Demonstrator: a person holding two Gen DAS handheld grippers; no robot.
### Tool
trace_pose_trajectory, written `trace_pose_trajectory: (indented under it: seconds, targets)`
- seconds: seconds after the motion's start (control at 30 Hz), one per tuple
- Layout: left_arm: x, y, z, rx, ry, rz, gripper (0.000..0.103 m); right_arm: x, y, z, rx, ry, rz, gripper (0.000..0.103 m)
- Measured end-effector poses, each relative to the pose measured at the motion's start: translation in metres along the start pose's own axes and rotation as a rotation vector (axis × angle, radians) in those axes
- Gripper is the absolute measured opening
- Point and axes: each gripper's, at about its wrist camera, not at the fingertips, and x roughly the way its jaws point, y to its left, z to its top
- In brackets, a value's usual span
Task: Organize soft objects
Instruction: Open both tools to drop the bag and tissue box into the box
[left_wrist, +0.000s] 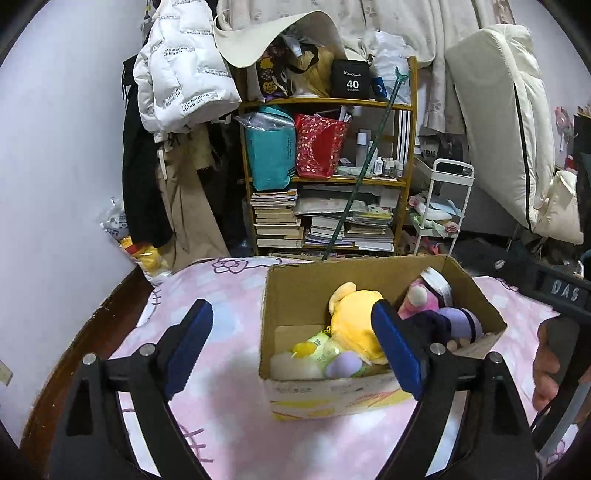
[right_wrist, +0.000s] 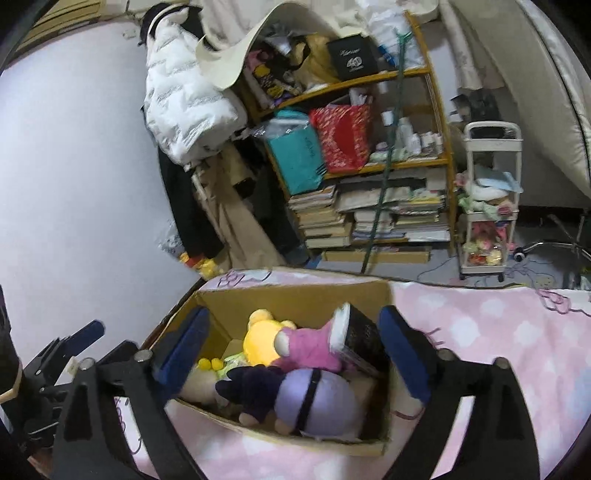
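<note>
Left wrist view: the left tongs (left_wrist: 293, 350) gape empty over the pink bed sheet (left_wrist: 221, 424), beside the cardboard box (left_wrist: 332, 395) holding a yellow plush bear (left_wrist: 354, 317).

Right wrist view: the right tongs (right_wrist: 295, 354) stand wide and empty above the box, over a purple plush (right_wrist: 317, 398). The packing looks nearly finished; next, probably find any remaining toy.
</note>
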Motion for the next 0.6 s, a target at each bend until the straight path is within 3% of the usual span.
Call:
trace_pose_trajectory:
  seconds: [0.6]
  targets:
    - [-0.165, 0.006, 0.008, 0.009, -0.206, 0.121, 0.101, -0.124, 0.021, -0.004, -0.16, -0.101, -0.085, 0.103]
